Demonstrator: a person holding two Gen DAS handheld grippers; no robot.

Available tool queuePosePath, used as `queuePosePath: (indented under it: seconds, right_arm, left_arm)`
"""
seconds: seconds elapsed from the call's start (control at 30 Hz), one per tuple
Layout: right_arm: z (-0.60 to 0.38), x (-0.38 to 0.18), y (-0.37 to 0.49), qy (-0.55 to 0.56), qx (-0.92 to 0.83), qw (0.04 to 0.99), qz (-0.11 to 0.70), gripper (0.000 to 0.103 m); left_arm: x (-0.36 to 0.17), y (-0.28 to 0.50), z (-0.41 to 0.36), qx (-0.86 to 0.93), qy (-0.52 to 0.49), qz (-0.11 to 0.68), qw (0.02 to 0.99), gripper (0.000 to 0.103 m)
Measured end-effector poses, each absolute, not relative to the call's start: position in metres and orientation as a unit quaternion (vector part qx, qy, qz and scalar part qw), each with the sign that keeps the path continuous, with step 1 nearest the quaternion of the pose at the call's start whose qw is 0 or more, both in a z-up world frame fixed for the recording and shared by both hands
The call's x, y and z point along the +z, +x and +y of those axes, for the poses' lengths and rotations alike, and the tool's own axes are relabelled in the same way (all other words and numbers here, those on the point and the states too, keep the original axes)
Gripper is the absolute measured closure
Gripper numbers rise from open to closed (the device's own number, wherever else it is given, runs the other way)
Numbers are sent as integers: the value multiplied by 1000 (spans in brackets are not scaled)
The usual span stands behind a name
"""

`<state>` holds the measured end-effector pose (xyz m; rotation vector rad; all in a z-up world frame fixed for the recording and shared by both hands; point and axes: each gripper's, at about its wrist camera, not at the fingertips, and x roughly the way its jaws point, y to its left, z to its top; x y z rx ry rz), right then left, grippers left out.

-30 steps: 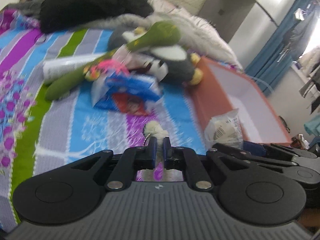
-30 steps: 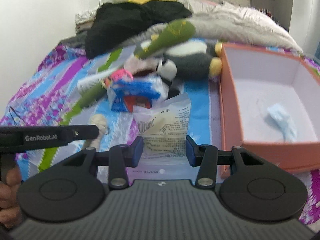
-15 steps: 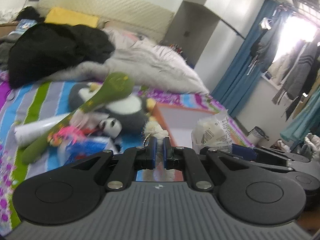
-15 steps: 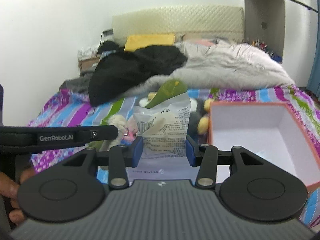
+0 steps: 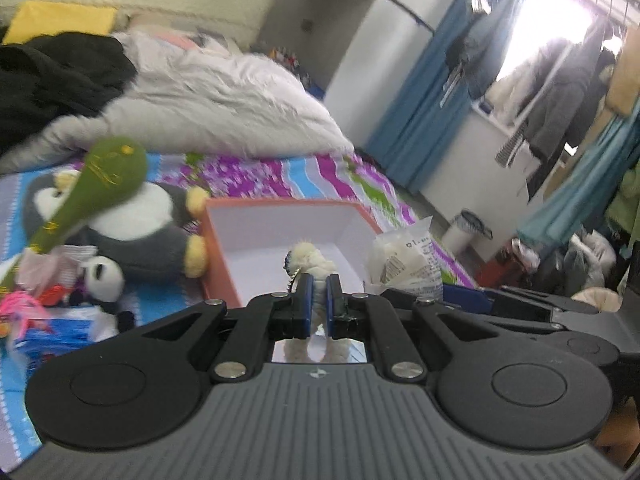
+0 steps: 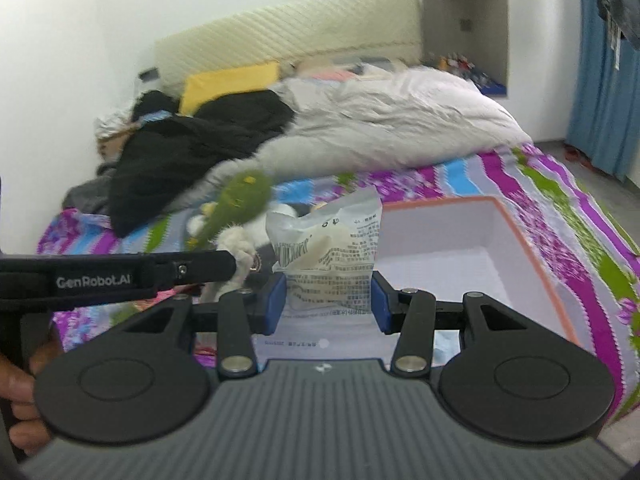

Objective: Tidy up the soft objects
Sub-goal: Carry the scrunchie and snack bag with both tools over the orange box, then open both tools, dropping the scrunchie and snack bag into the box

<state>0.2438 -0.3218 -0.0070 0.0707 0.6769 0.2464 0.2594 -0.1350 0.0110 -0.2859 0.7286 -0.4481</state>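
My left gripper is shut on a small cream plush toy, held in the air in front of the orange box with its white inside. My right gripper is shut on a white printed plastic packet, also lifted, just left of the orange box. In the left wrist view the packet shows at the right, beside the box. A green plush, a grey penguin plush and a small panda plush lie on the bed left of the box.
The striped bedspread carries a grey-white duvet, black clothes and a yellow pillow at the back. Blue and pink packets lie at the left. Curtains and hanging clothes stand right of the bed. A hand holds the left gripper's handle.
Both grippers have risen and swung right toward the orange box, each carrying its object. The view has lifted from the bedspread to the room's far side.
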Motion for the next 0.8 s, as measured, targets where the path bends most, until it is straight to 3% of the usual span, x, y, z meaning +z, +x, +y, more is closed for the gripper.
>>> queuePosePath:
  seconds: [0.33,0.8]
  right_arm:
    - [-372,-62,278,53,81,911,401,55]
    - [-408,-132,286,83,46,890,446,54]
  left_arm:
    - [-56,318,-196,-230,-102,444,860,95]
    - [-116,348,-230,-223,-79,507,829,94]
